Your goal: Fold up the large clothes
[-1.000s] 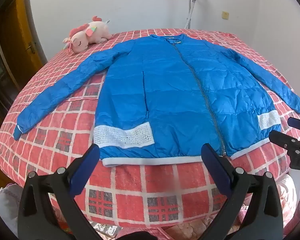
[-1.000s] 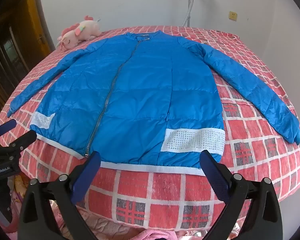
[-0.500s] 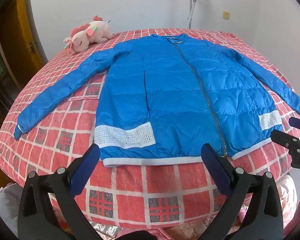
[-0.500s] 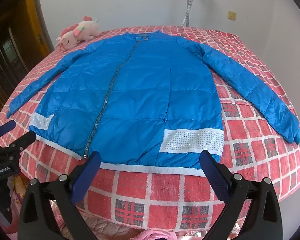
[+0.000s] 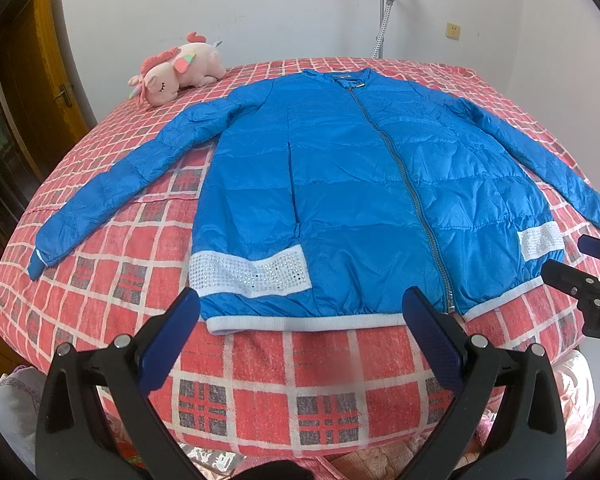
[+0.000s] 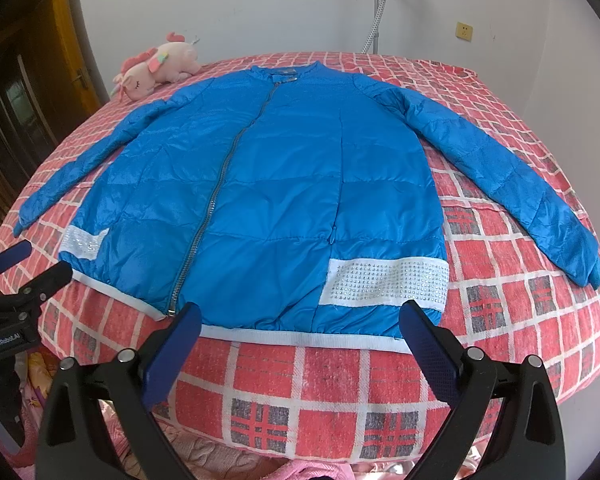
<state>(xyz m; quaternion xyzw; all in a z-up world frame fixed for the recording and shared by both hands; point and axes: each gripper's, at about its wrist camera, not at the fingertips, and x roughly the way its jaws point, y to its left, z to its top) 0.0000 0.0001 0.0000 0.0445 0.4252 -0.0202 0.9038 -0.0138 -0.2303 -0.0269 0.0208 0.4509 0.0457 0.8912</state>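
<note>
left claw spread wide, right claw likewise, both level before blue jacket hem

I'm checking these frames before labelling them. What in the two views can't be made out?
- Blue jacket: its underside lies against the bed in both views.
- Collar label: too small to read in either view.
- Bedspread patch: blurred, left wrist view.
- Right hand-held gripper: cut off by the left view's right edge.
- Floor clutter: hidden behind the left hand-held gripper, right view.
</note>
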